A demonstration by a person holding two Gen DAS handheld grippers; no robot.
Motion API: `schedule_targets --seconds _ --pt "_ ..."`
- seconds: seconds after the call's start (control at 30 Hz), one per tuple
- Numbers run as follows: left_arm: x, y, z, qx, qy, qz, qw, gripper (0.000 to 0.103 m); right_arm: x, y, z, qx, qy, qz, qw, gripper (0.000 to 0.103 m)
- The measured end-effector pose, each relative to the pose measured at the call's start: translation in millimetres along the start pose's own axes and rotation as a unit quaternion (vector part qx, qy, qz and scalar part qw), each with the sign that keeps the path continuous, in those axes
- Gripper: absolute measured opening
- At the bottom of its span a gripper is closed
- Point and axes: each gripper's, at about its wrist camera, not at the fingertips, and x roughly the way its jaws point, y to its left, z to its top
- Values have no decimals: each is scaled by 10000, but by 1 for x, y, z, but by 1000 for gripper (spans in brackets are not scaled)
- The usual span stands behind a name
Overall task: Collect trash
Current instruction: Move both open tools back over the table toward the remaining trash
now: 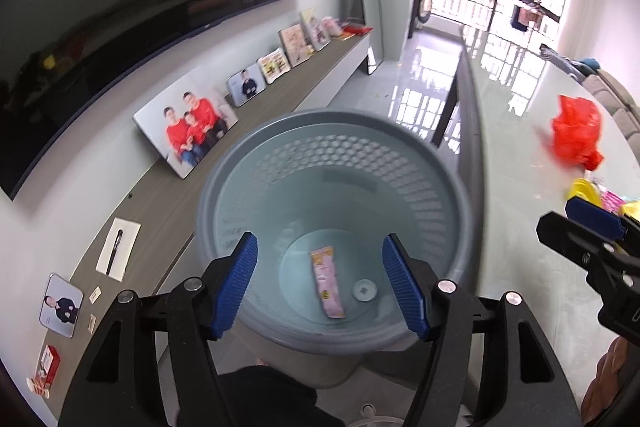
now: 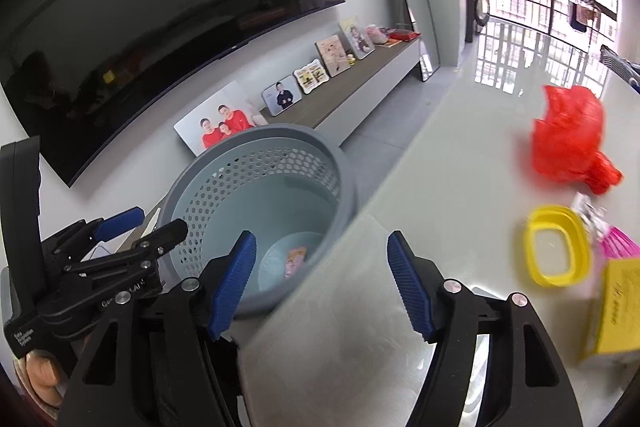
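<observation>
We are holding left gripper (image 1: 320, 281) spread, empty, over bin (image 1: 448, 163) | right gripper (image 2: 322, 285) spread, empty, at table (image 2: 352, 307) edge | wrapper (image 1: 328, 281) lying flat on bin floor, long axis running toward us.

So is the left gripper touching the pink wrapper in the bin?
Apart. In the left wrist view the pink wrapper lies on the bin floor, with the open left gripper above the rim.

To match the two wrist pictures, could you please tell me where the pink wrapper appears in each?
Left wrist: pink wrapper lies on the bin's floor, centre-low, between the open left gripper fingers.
Right wrist: wrapper shows deep inside the bin, left of centre.
Shared landmark: grey perforated bin.
</observation>
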Motion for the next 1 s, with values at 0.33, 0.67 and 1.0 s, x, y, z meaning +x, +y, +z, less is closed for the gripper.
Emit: schedule_targets --seconds 0.33,0.67,1.0 --pt "-35 -69 -10 274 -188 -431 9985 68 -74 -50 -46 306 -220 -370 9986 67" --pt "-57 -143 -31 622 -147 -782 9949 72 -124 -103 -102 716 -262 -739 9943 67" --pt "-70 -200 -49 970 -56 -1065 9896 72 -172 -163 -156 1296 -413 -1222 9831 69"
